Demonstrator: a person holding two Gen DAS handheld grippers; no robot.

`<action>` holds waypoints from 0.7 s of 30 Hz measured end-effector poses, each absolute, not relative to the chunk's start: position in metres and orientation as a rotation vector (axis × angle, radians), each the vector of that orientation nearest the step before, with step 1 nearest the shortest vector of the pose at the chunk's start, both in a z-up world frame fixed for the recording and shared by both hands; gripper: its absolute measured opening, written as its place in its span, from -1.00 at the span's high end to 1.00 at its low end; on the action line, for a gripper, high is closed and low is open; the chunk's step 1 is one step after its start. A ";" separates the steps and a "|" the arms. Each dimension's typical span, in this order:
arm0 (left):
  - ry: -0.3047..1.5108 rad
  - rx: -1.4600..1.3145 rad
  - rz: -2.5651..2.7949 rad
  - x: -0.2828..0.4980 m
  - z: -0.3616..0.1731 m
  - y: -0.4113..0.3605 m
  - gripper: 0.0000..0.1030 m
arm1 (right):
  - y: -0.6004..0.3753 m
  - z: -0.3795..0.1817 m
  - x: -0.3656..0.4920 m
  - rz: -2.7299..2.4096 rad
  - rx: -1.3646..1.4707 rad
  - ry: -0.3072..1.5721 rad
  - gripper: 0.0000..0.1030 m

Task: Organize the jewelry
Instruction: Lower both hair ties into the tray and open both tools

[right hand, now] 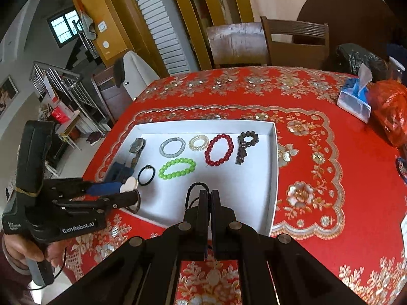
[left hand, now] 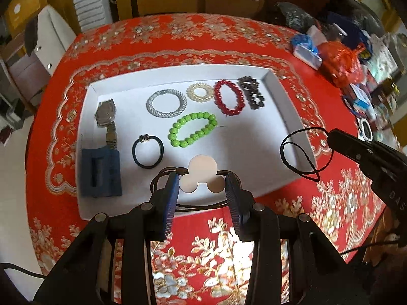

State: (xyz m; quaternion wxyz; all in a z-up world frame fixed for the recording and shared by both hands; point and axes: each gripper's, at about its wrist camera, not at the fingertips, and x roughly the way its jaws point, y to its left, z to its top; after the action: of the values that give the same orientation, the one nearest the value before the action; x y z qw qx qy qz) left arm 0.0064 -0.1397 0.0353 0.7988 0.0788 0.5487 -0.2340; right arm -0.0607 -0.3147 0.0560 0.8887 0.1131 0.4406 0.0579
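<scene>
A white tray [left hand: 287,106] on the red tablecloth holds a watch [left hand: 106,113], a silver mesh ring [left hand: 166,104], a gold ring [left hand: 200,92], a red bead bracelet [left hand: 229,97], a dark bead bracelet [left hand: 251,92], a green bead bracelet [left hand: 192,129] and a black hair tie [left hand: 148,151]. My left gripper [left hand: 201,186] is open over the tray's near edge, around a white three-disc piece [left hand: 202,175] on a brown cord. My right gripper [right hand: 209,195] is shut on a black twisted cord [left hand: 302,150], held over the tray's near right corner.
A blue block [left hand: 101,172] lies in the tray's near left corner. Bags and boxes [left hand: 340,58] crowd the table's right side. Wooden chairs [right hand: 267,43] stand behind the table. The table edge is close at the left.
</scene>
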 end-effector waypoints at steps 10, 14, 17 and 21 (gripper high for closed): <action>1.227 0.152 -0.456 0.029 0.005 -0.157 0.30 | -0.341 0.017 -0.020 0.067 0.274 0.986 0.97; 1.247 0.158 -0.443 0.036 -0.007 -0.164 0.30 | -0.345 -0.001 -0.010 0.059 0.286 1.028 0.97; 1.267 0.152 -0.435 0.040 -0.015 -0.168 0.30 | -0.345 -0.011 -0.005 0.057 0.279 1.055 0.97; 1.280 0.160 -0.432 0.041 -0.022 -0.171 0.30 | -0.345 -0.020 -0.001 0.048 0.267 1.084 0.97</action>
State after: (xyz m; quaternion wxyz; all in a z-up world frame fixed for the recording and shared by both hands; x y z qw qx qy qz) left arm 0.0411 -0.1708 -0.0225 0.7775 0.0741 0.5917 -0.1997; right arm -0.0015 -0.3455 -0.0203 0.8479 0.1268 0.5142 0.0229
